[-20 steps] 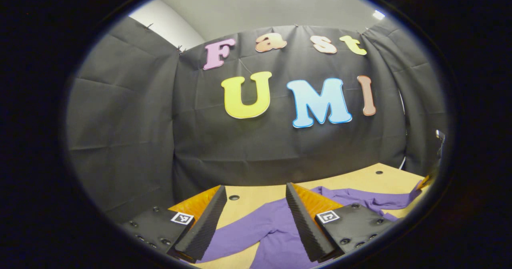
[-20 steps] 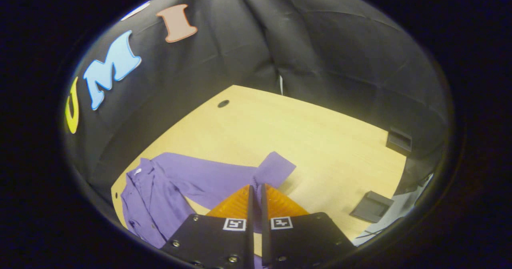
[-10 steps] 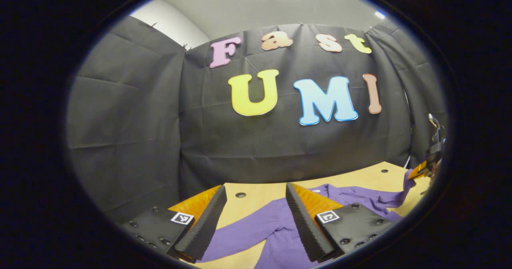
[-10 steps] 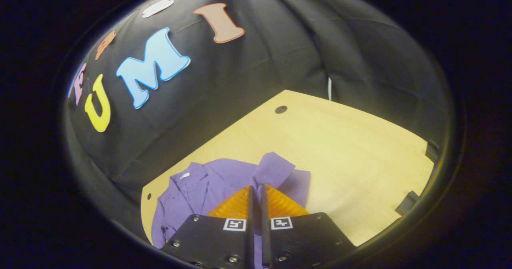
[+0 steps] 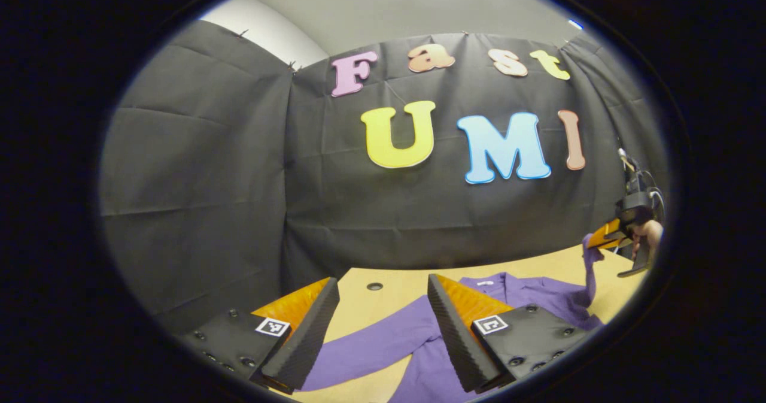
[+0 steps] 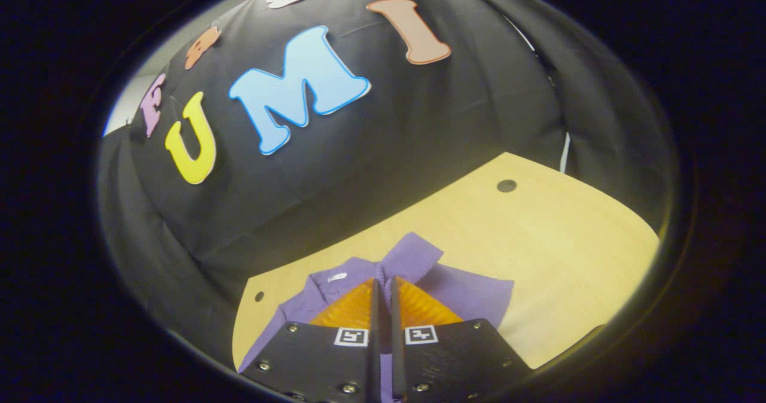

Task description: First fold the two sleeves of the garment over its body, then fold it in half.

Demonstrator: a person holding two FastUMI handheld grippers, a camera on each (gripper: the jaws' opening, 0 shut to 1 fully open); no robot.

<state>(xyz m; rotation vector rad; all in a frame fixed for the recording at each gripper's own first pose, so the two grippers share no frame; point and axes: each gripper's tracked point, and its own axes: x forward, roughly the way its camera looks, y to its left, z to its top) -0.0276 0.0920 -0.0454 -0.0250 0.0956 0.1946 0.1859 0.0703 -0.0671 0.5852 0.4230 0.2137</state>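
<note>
Low in the left gripper view, the left claw [image 5: 383,325] stands wide apart over the purple garment [image 5: 419,337] lying on the wood surface [image 5: 395,283]; at right edge, the right claw [image 5: 601,238] lifts a sleeve. Next, in the right gripper view, its fingers pinch that sleeve [image 6: 413,256] at bottom centre.

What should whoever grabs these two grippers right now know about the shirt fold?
Right gripper: shut on the shirt's right sleeve, cuff lifted above the shirt body.
Left gripper: open, holding nothing, over the left sleeve, which lies flat on the table.
Done: no fold finished.
Left: lay the right sleeve across the body, fold the left sleeve, then fold in half.
</note>
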